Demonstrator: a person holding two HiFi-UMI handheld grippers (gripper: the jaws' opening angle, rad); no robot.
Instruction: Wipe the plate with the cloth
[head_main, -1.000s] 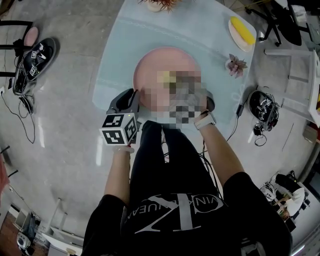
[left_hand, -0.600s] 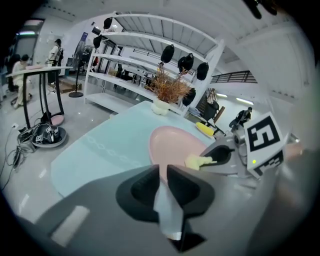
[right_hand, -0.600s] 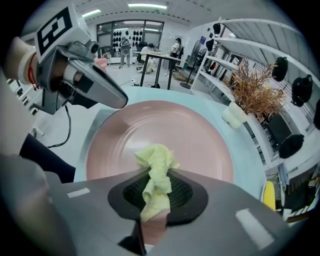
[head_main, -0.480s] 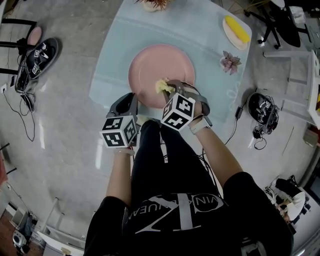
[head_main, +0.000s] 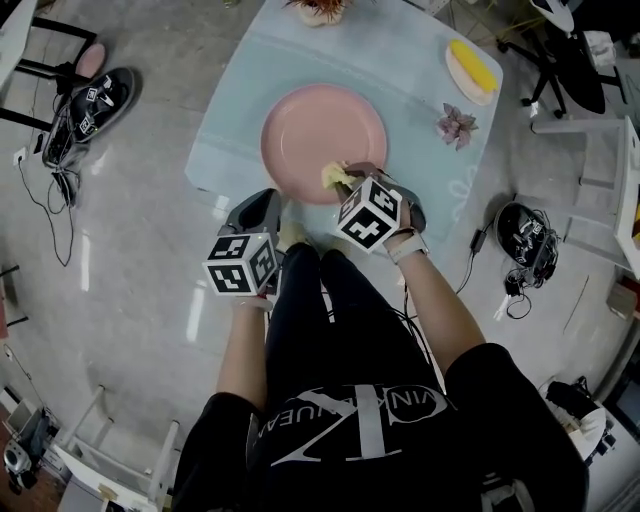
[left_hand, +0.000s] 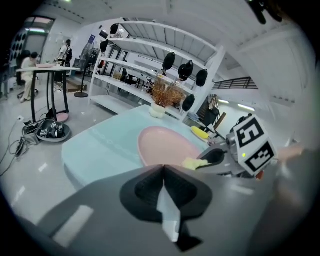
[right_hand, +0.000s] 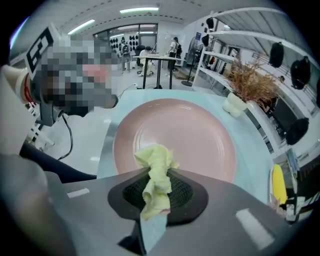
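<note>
A round pink plate (head_main: 323, 140) lies on the pale blue table (head_main: 230, 120). My right gripper (head_main: 347, 180) is shut on a crumpled yellow cloth (head_main: 335, 176), which rests at the plate's near rim. In the right gripper view the cloth (right_hand: 156, 172) bunches up between the jaws of the right gripper (right_hand: 153, 175), with the plate (right_hand: 190, 135) spread just ahead. My left gripper (head_main: 262, 210) hovers at the table's near edge, left of the plate, not touching it. In its own view the left gripper (left_hand: 163, 169) is shut on nothing, and the plate (left_hand: 165, 145) lies ahead.
A small plate with a yellow item (head_main: 470, 65) sits at the table's far right. A pink succulent (head_main: 455, 125) stands nearer, and a vase of dried stems (head_main: 320, 8) at the far edge. Cabled devices lie on the floor at left (head_main: 85, 105) and right (head_main: 522, 235).
My right gripper has drawn the cloth from nearer the plate's middle back to its near rim. The left gripper has barely moved.
</note>
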